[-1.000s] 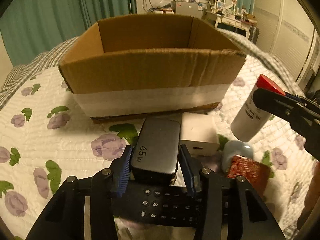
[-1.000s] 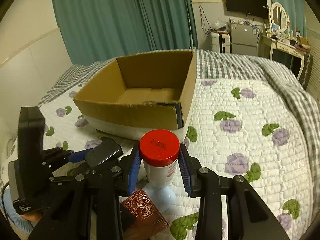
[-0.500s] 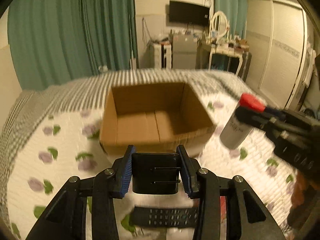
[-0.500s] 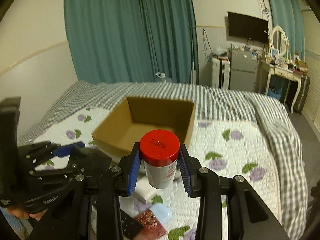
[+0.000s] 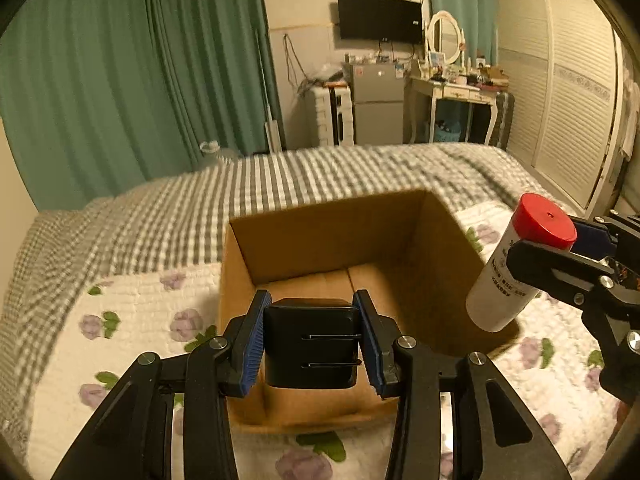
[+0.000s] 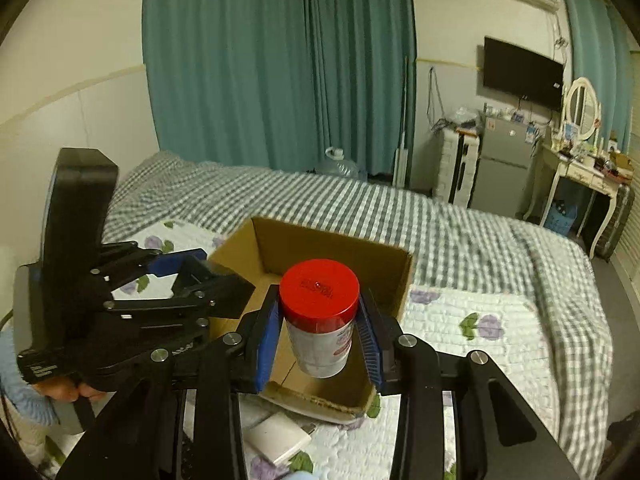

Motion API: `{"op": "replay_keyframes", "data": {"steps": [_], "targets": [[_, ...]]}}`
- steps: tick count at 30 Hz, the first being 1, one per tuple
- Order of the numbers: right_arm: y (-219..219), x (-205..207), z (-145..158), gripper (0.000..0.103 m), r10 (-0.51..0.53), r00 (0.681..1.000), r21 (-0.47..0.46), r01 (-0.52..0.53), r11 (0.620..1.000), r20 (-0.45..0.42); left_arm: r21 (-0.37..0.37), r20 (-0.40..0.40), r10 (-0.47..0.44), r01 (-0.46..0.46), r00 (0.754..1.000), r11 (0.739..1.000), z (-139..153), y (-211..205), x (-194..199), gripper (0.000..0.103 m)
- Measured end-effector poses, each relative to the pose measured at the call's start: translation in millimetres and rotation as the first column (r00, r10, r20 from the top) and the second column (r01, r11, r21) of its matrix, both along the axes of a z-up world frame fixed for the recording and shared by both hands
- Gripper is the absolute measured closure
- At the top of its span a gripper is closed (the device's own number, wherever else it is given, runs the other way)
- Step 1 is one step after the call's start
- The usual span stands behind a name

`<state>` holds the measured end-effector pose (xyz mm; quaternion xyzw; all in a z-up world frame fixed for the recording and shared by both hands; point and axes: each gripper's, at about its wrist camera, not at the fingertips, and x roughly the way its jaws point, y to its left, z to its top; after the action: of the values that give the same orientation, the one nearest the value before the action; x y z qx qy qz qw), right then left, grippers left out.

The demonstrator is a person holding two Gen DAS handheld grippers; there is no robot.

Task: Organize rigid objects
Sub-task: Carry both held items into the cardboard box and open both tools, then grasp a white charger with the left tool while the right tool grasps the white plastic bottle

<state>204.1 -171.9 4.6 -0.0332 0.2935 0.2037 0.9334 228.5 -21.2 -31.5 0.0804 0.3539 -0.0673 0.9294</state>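
Overhead, holding over the open cardboard box (image 5: 332,240) on the quilted bed (image 5: 132,312): left gripper (image 5: 311,344) clamped on a black charger (image 5: 310,346), prongs facing back, right gripper (image 6: 319,332) at its 3 o'clock, clamped on a red-capped white bottle (image 6: 319,320).

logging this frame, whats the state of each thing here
left tongs: shut on the charger
charger: held above the box, prongs folded flat
right tongs: shut on the bottle
bottle: red cap on, held above the box
box: open, nothing seen inside
white block: lying on the quilt, beside the box
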Motion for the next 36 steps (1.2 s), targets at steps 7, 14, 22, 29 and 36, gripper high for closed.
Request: {"op": "replay_keyframes", "data": {"steps": [7,14,22,29,36], "targets": [[9.9,32.8,-40.5,0.067,0.018,0.998,-0.019,-0.019,1.000,-0.067,-0.024,-0.026,0.017,-0.017,1.000,1.000,-29.2,7.5,18.4,0.060],[5.0,47.5,-54.0,0.067,0.018,0.995,0.009,-0.017,1.000,-0.095,0.005,-0.002,0.056,-0.056,0.998,0.998,-26.0,5.7,17.0,0.046],[-17.8,32.4,-23.1,0.030,-0.023,0.997,0.041,0.026,0.999,-0.067,0.017,0.000,0.109,-0.109,0.994,0.994,-3.1,9.2,-10.4,0.043],[-36.3,-23.4,13.8,0.021,-0.034,0.999,-0.010,0.034,0.999,-0.026,-0.002,0.022,0.140,-0.140,0.990,0.990,23.4,21.6,-62.2,0.039],[-45.5,-94.7,20.1,0.021,-0.034,0.999,-0.013,0.034,0.999,-0.032,0.014,0.027,0.156,-0.157,0.987,0.988,24.6,33.9,-125.5,0.039]]}}
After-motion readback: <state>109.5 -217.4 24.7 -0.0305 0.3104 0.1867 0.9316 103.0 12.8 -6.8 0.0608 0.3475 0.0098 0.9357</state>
